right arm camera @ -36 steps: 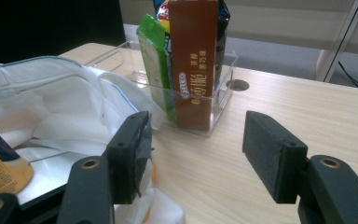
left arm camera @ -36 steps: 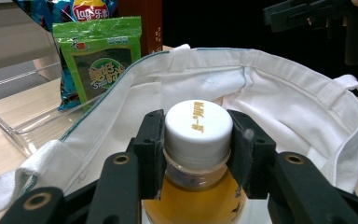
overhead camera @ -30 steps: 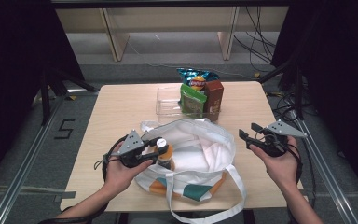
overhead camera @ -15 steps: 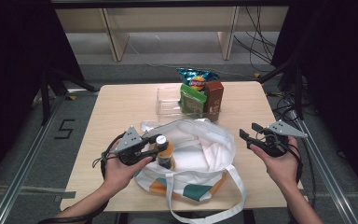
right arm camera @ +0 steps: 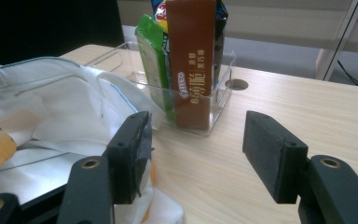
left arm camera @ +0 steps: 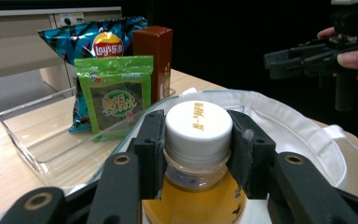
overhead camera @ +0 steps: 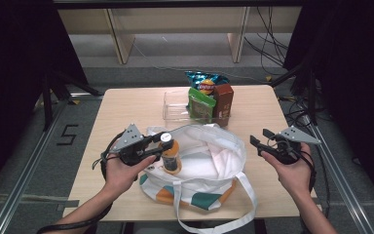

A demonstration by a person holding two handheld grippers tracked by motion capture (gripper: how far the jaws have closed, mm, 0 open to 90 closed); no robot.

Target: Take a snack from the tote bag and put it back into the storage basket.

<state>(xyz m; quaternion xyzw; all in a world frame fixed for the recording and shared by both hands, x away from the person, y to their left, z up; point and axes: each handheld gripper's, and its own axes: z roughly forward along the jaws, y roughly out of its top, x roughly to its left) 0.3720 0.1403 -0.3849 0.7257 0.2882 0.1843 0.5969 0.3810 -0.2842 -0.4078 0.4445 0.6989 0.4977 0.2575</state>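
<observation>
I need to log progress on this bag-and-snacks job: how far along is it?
Done: three snacks, the chip bag, green packet and brown box, stand in the clear tray. In hand: the left gripper clamps the orange drink bottle over the white tote bag. Left: setting the bottle down; the right gripper hangs open.

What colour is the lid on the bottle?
White, with small yellow writing on top. The cap on the bottle shows best in the left gripper view.
</observation>
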